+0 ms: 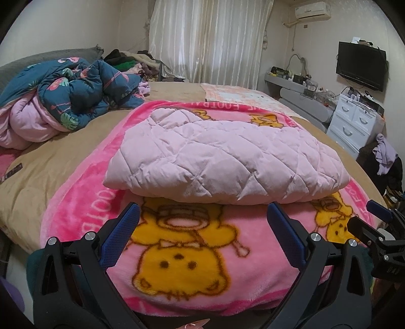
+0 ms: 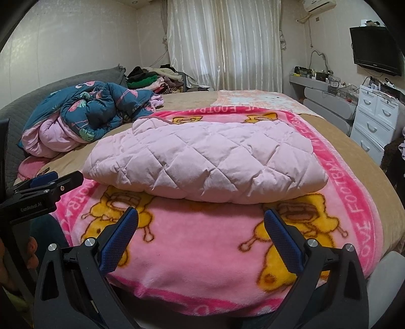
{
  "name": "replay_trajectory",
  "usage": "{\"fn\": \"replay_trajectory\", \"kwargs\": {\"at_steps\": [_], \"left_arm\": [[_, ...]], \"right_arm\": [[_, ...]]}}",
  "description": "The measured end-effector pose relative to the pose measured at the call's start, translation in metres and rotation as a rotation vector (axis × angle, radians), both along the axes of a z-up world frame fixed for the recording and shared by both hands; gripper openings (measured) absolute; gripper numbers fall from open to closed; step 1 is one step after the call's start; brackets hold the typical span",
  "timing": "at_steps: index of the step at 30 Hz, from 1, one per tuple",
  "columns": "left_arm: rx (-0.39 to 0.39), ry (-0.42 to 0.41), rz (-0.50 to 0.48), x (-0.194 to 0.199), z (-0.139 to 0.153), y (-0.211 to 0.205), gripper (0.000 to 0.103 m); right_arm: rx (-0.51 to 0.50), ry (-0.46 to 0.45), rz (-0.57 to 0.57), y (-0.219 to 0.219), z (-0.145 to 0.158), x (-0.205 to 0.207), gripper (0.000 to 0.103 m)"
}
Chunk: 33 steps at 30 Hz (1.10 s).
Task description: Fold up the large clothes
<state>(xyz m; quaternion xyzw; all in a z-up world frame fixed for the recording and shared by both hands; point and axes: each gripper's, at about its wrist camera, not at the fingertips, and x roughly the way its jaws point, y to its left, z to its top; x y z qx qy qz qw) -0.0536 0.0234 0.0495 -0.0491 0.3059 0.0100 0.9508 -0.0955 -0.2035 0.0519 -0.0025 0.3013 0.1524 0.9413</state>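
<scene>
Pale pink quilted jacket (image 1: 225,157) — folded, seemingly in half — flat on pink cartoon blanket (image 1: 177,253)

A wide bed (image 1: 63,162) under a tan cover fills the room, with pale sheer curtains (image 1: 210,38) glowing at twelve o'clock. At two o'clock hang an air conditioner (image 1: 312,10) and a dark television (image 1: 360,65); a white drawer chest (image 1: 354,121) stands below.

Support surface: wide bed with tan cover (image 1: 63,162). Directly on it, centre: fleecy pink blanket with yellow cartoon figures (image 1: 177,253) (lettered border, text partly readable). On that blanket lies a folded pale pink quilted garment (image 1: 222,159). Left, on the tan cover: crumpled teal flamingo-print comforter with pink lining (image 1: 76,93). Far side: flat pale patterned cloth (image 2: 255,101).
</scene>
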Motion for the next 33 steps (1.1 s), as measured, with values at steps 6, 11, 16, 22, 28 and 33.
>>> {"fn": "replay_trajectory", "kwargs": {"at_steps": [6,11,16,22,28,33], "left_arm": [[0.001,0.005,0.001,-0.0003,0.0025,0.0013,0.094],[-0.005,0.005,0.002,-0.0006,0.0027,0.0021,0.094],[0.008,0.007,0.014,-0.0001,0.0021,0.0012,0.094],[0.012,0.003,0.017,-0.0002,0.0025,0.0020,0.094],[0.023,0.011,0.022,0.0001,0.0020,0.0014,0.094],[0.019,0.010,0.021,-0.0001,0.0019,0.0010,0.094]], "right_arm": [[-0.002,-0.004,-0.005,0.0016,0.0004,-0.0013,0.099],[0.003,-0.004,-0.011,0.0023,0.0014,-0.0021,0.099],[0.003,-0.003,-0.008,0.0018,0.0015,-0.0019,0.099],[0.003,-0.004,-0.010,0.0014,0.0015,-0.0019,0.099],[0.007,-0.004,-0.017,0.0003,0.0015,-0.0014,0.099],[0.007,-0.006,-0.021,-0.0002,0.0020,-0.0018,0.099]]}}
